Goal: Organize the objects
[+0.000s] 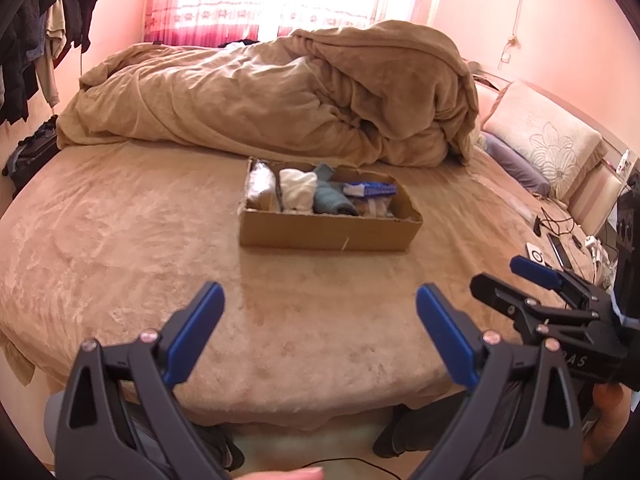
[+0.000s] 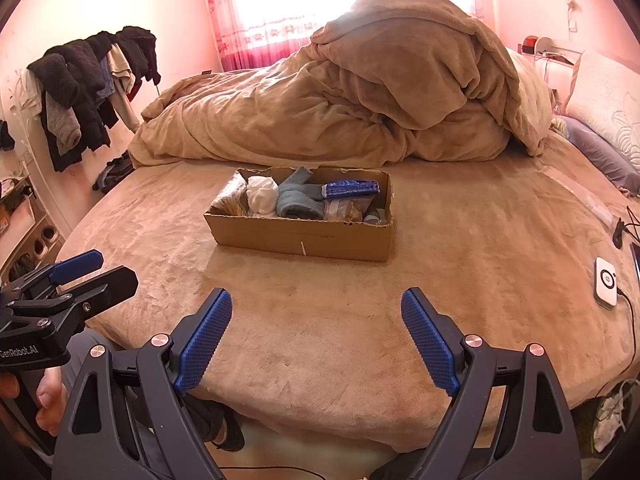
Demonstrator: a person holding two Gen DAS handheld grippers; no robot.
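Left wrist view: left gripper (image 1: 320, 336) with its blue-padded fingers (image 1: 196, 332) spread wide, holding nothing and touching nothing, poised above the near edge of the bed (image 1: 120, 240). Right wrist view: right gripper (image 2: 316, 340) likewise with fingers (image 2: 206, 344) spread wide and empty, above the same edge. Each gripper shows at the side of the other's view, held by a hand (image 2: 48, 400).

Box (image 2: 300, 240): open cardboard tray lying flat on the bed's middle, well apart from both grippers, long axis running left to right, its long side facing the cameras. Inside, from left to right: a clear packet (image 2: 230, 198), a white cloth (image 2: 262, 196), a grey-blue cloth (image 2: 298, 200), and a blue pack (image 2: 352, 189) lying along the box's length atop other small things.

Duvet (image 2: 360, 112): heaped behind the box. White device (image 2: 606, 282): on the bed at right.
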